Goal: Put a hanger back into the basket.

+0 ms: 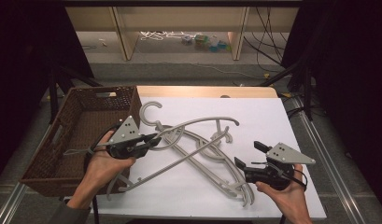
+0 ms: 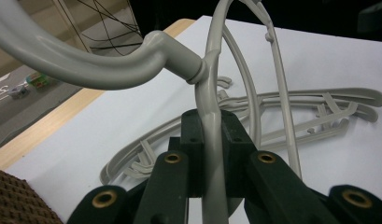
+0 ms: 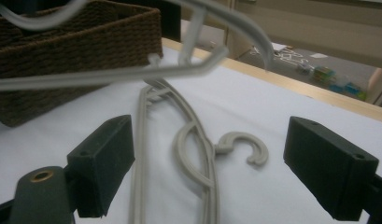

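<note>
Lab-style recording room with a test table

Dark curtains at 9 and 3 o'clock flank a white-topped table (image 1: 272, 116); loose cables (image 1: 268, 42) trail over the grey floor at 1 o'clock, behind plain wooden shelving (image 1: 179, 18).

The left hand (image 1: 102, 163) held the left gripper (image 1: 153, 138) with its jaws pressed fully together, pointing to the right. The right hand (image 1: 286, 193) held the right gripper (image 1: 247, 155) low, and its jaws stood wide apart with nothing pressed between them, pointing to the upper left.
</note>
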